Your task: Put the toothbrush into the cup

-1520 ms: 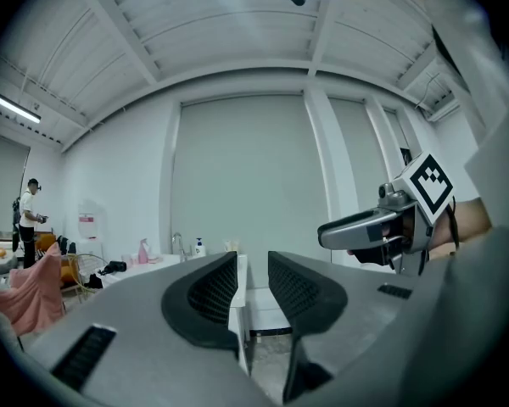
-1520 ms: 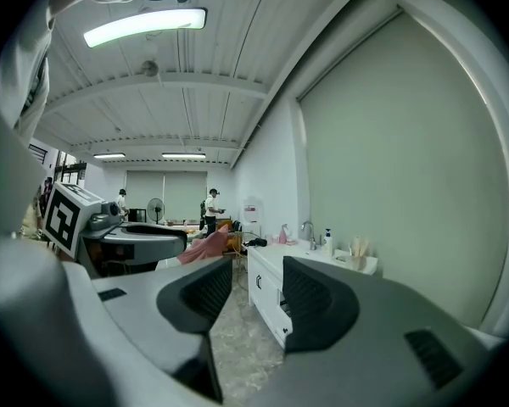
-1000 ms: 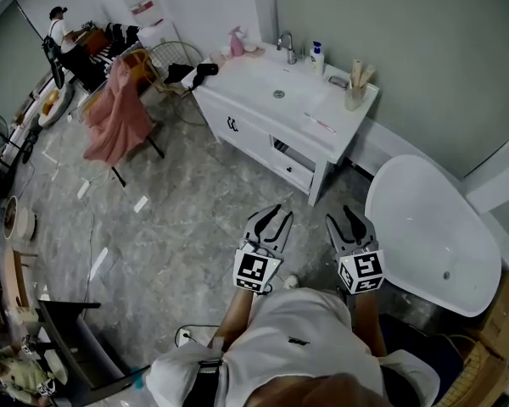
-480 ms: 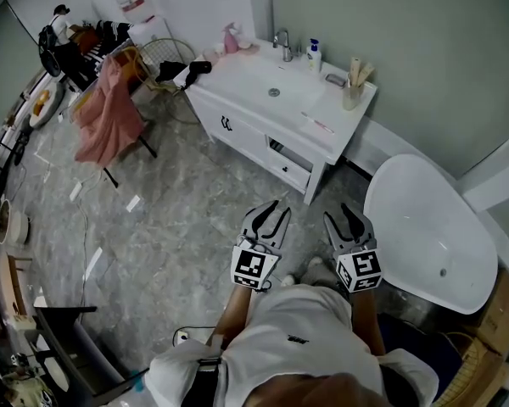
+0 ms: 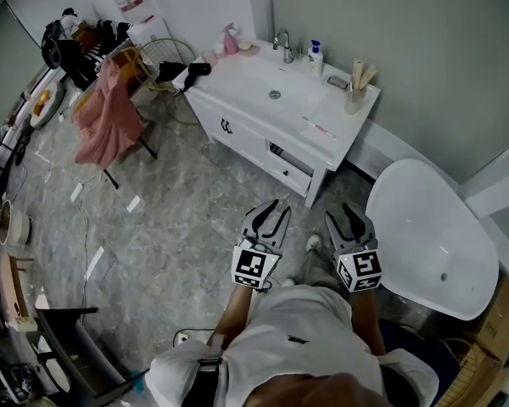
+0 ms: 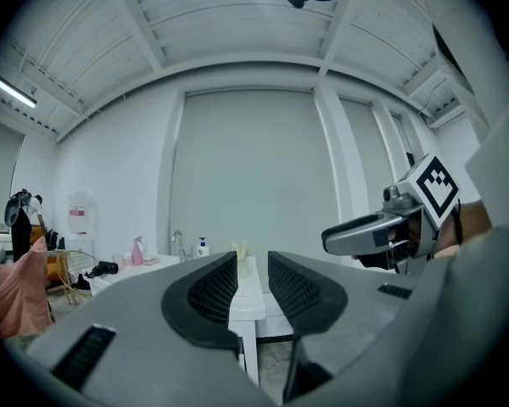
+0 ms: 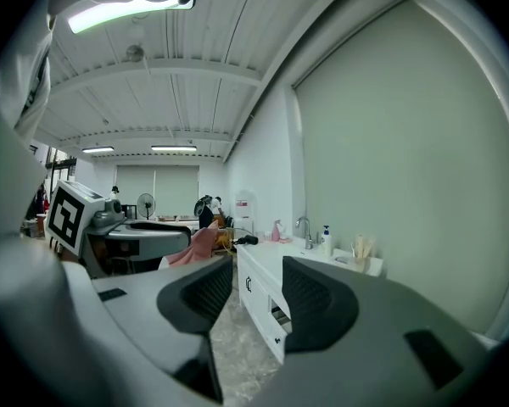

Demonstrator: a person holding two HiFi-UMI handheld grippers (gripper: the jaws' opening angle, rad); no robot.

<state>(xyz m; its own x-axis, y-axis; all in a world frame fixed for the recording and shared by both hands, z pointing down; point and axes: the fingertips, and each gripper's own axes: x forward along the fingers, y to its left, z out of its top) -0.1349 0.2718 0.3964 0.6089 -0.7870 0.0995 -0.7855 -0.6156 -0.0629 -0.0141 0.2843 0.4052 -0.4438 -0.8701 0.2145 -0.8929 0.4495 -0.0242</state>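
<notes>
The toothbrush [image 5: 320,127] lies flat on the white vanity top [image 5: 254,79], right of the basin. The cup [image 5: 354,98] stands at the counter's right end with several pale sticks in it, and shows small in the left gripper view [image 6: 241,261] and the right gripper view [image 7: 360,259]. My left gripper [image 5: 271,213] and right gripper [image 5: 349,219] hang side by side over the floor, well short of the vanity. Both are open with nothing between the jaws, as the left gripper view [image 6: 253,271] and the right gripper view [image 7: 256,285] show.
On the vanity stand a faucet [image 5: 285,45], a soap bottle [image 5: 317,56], a pink spray bottle [image 5: 231,39] and a black hair dryer [image 5: 195,70]. A white bathtub [image 5: 428,236] lies to the right. A chair draped in pink cloth [image 5: 106,108] stands at the left.
Both grippers have drifted a little forward towards the vanity as the person steps; a foot now shows between them. The jaws stay as they were.
</notes>
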